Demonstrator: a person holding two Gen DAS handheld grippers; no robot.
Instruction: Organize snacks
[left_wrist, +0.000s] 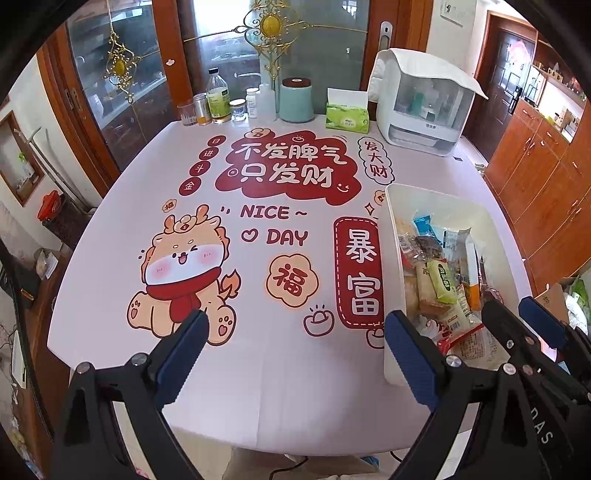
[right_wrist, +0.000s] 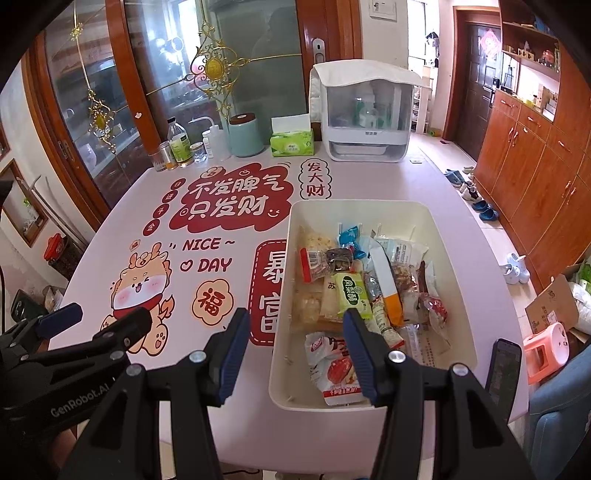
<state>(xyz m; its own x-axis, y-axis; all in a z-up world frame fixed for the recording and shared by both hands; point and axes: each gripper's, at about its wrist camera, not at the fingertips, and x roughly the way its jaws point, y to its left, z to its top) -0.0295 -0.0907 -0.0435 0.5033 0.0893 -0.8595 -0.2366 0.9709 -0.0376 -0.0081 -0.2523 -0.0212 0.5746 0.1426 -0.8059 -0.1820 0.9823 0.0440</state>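
A white rectangular bin sits on the right part of the pink printed table; it also shows in the left wrist view. It holds several wrapped snacks, among them a green packet, a red and white packet and a blue packet. My right gripper is open and empty, above the bin's near left corner. My left gripper is open and empty, over the table left of the bin. The right gripper shows in the left wrist view, the left one in the right wrist view.
At the table's far edge stand bottles and jars, a teal canister, a green tissue box and a white covered appliance. A phone lies at the table's right edge. Wooden cabinets and shoes are to the right.
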